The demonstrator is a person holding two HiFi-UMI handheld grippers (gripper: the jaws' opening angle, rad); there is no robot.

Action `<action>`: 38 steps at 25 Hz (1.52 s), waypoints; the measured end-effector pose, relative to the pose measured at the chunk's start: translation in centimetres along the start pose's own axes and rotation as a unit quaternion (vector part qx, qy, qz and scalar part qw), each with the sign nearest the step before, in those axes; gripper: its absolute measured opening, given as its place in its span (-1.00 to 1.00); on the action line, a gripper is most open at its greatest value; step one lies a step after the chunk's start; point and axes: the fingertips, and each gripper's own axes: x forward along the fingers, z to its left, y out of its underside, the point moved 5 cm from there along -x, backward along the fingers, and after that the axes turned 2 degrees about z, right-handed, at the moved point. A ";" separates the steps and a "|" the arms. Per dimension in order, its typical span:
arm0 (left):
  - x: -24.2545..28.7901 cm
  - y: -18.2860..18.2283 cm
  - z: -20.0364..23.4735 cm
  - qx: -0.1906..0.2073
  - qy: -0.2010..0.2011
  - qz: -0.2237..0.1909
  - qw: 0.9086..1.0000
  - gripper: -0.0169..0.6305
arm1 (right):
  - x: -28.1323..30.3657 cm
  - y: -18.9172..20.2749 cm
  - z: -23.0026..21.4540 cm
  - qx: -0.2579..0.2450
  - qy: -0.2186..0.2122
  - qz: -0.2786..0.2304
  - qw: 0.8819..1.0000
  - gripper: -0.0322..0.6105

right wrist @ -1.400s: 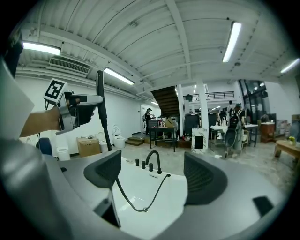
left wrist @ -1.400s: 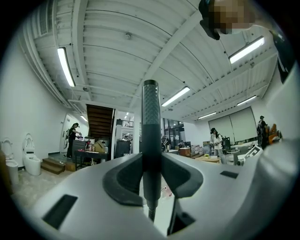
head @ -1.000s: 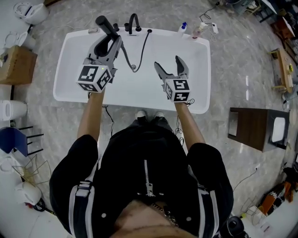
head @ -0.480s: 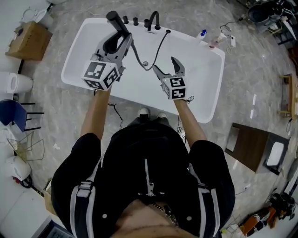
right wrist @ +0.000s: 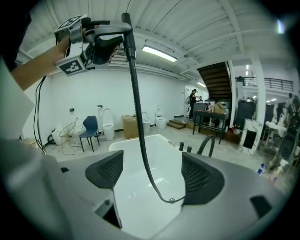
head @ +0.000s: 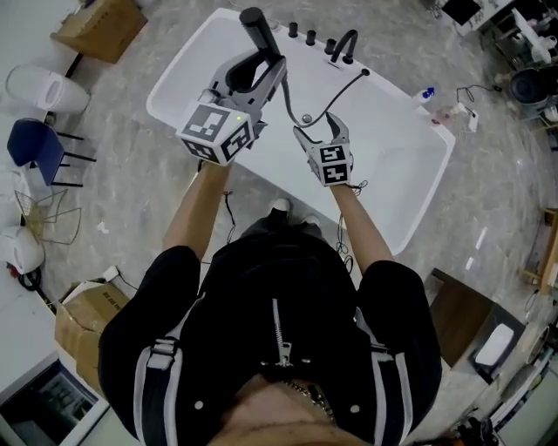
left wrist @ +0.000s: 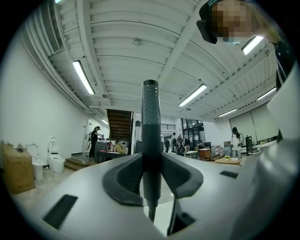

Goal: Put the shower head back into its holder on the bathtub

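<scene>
The black shower head [head: 256, 33] stands upright with my left gripper [head: 259, 66] shut on its handle, above the far rim of the white bathtub [head: 179, 83]. In the left gripper view the handle [left wrist: 150, 136] is pinched between the pads. Its black hose [head: 305, 118] sags into the tub and climbs to a black fitting [head: 364, 71] on the rim, beside the black faucet [head: 346, 43] and knobs [head: 302, 33]. My right gripper [head: 318, 131] is open just below the hose's loop. The hose [right wrist: 140, 136] hangs in front of its spread jaws [right wrist: 152, 173], untouched.
Bottles [head: 425, 93] stand at the tub's far right corner. A cardboard box [head: 100, 26], toilets [head: 44, 87] and a blue chair [head: 39, 148] are on the floor to the left. A wooden cabinet [head: 458, 322] stands at the right.
Both grippers moved toward the tap end of the tub. The right gripper dropped and closed in under the hose loop. The left still holds the shower head, now tilted a bit higher.
</scene>
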 end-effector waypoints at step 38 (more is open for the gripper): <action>-5.4 -3.6 0.7 -0.019 -0.075 -0.026 0.997 -0.54 | 11.5 7.8 1.8 -0.091 0.023 0.145 0.985 -0.69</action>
